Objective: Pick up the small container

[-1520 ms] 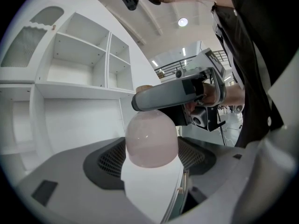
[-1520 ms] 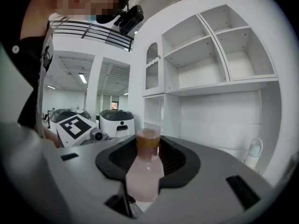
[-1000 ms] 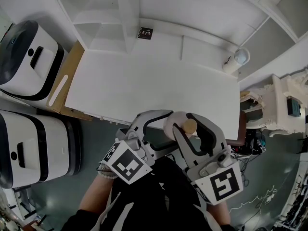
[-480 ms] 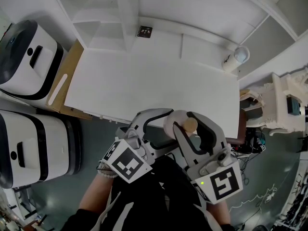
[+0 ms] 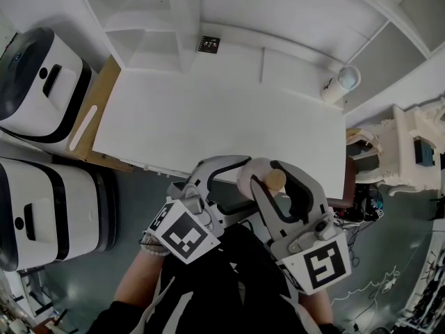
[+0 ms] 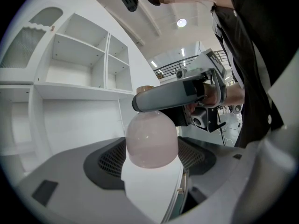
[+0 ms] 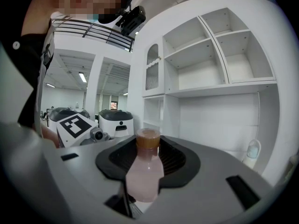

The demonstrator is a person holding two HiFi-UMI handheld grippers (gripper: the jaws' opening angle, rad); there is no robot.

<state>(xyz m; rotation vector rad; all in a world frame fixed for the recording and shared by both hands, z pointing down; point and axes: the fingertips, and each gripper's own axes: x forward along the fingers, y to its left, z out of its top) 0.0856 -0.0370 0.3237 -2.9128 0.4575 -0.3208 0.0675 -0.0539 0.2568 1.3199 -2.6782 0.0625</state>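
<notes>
Evidently nothing has shifted: right tool point(image 7: 145, 171) pinches the small container point(image 5: 254, 176), left tool point(image 6: 152, 153) spread around its base; pickup looks complete.

Head view looks down; gripper views share the bottle point(image 6: 152, 139) close-up.

Table: a broad white rectangular tabletop point(image 5: 208, 117) ran up to the back wall.
Shelving: a tall white open-compartment shelf unit point(image 5: 149, 26) stood at the table's far left corner.
Floor: a dull grey floor point(image 5: 90, 270) showed below the near edge.
Left side: a rounded white-and-black machine point(image 5: 42, 89) sat beyond its twin point(image 5: 49, 214), with a pale wooden board point(image 5: 94, 120) against the table.
Light: a round ceiling lamp point(image 6: 181, 22) glowed overhead.
</notes>
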